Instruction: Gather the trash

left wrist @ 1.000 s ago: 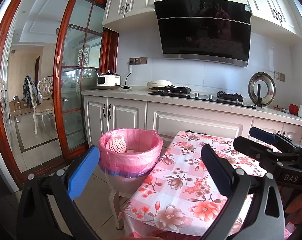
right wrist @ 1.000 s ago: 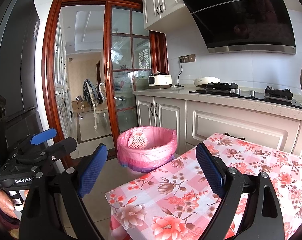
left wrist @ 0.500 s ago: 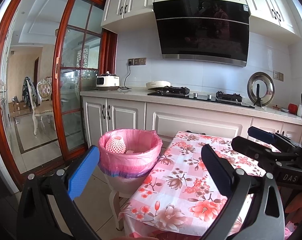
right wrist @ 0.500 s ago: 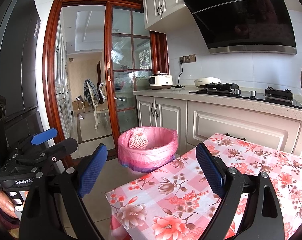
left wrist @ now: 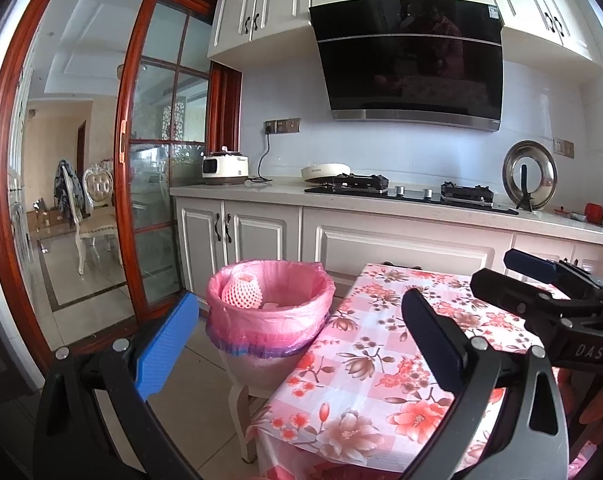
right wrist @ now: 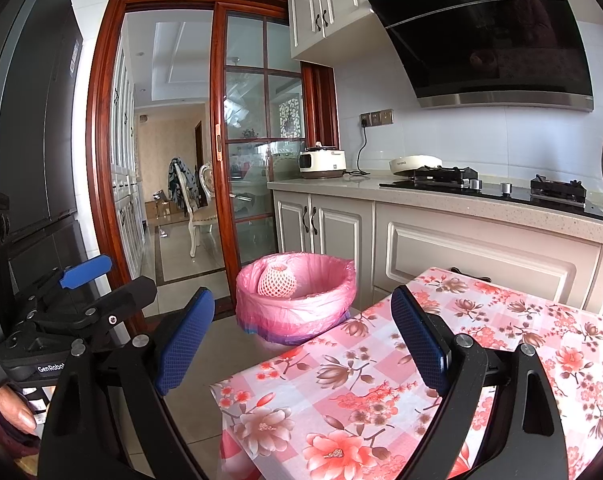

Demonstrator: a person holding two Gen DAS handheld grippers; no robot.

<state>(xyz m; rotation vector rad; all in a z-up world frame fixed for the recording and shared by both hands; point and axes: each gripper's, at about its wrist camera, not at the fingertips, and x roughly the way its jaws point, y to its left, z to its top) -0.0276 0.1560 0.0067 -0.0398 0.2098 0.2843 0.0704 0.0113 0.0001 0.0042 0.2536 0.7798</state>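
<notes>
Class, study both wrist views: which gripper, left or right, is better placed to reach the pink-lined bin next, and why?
Probably the left gripper. The pink-lined bin sits off the table's left edge, on that gripper's side; the right gripper is over the table. Both jaws stand open and empty.

A bright kitchen with white panelled cabinets [left wrist: 261,236] under a pale stone counter [left wrist: 381,200], a black slanted range hood [left wrist: 409,64] on the white wall, a red-brown wooden glazed sliding door [right wrist: 257,152], and glossy beige floor tiles [left wrist: 97,304]
</notes>
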